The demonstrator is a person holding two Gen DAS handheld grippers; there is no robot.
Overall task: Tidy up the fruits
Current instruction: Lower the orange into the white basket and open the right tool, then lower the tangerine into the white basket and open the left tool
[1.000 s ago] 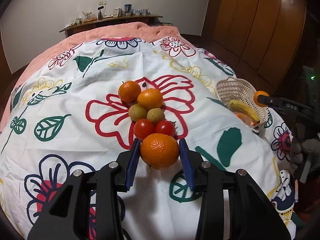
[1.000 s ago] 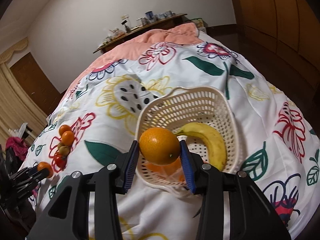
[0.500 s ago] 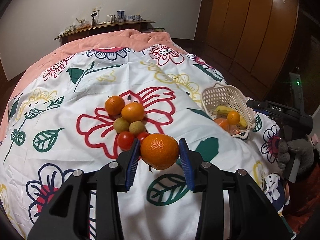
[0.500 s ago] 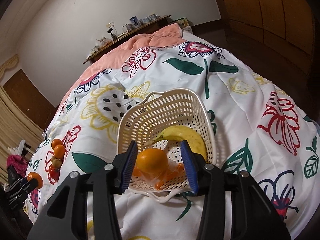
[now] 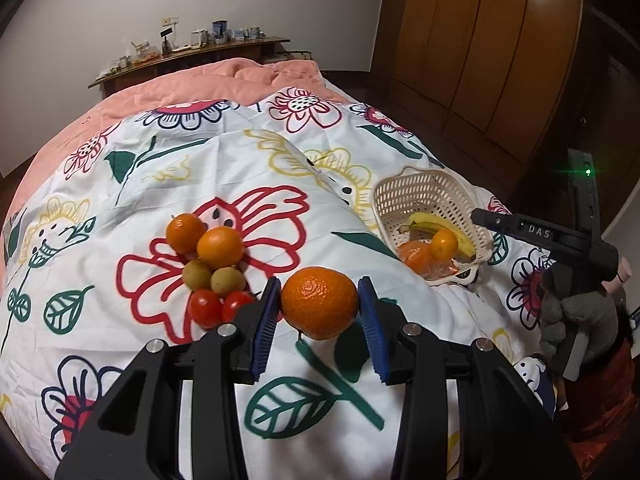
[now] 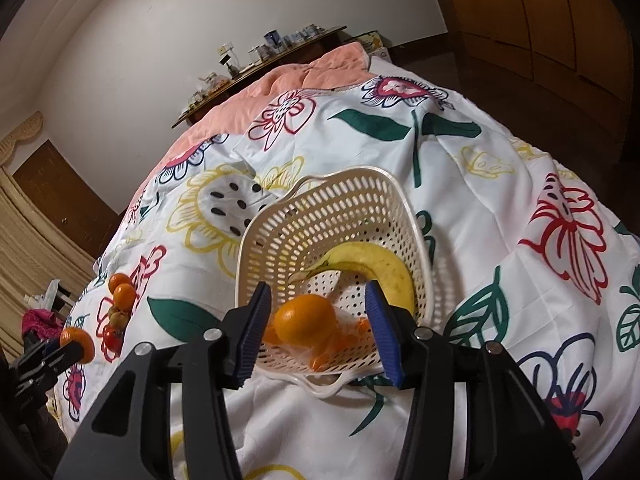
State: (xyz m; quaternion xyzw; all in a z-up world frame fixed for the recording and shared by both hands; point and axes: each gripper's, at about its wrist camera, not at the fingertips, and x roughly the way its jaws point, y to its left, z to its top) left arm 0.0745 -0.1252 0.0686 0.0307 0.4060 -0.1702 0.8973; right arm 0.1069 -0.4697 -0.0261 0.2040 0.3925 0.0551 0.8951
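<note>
Left gripper [image 5: 319,307] clamped on a mandarin [image 5: 319,302], lifted above the floral bedspread [image 5: 248,168], just right of the loose fruit cluster [image 5: 208,264] mid-bed. Basket [image 5: 400,196] well apart, ahead and to the right, near the bedspread's right edge. Right gripper [image 6: 316,330] spread wide, empty, poised over the basket's near rim; orange [image 6: 306,320] lying free inside beside the banana [image 6: 376,268]. Likely next: carry mandarin rightward to basket; right gripper nearer it and in the lane, probably needs clearing first.
</note>
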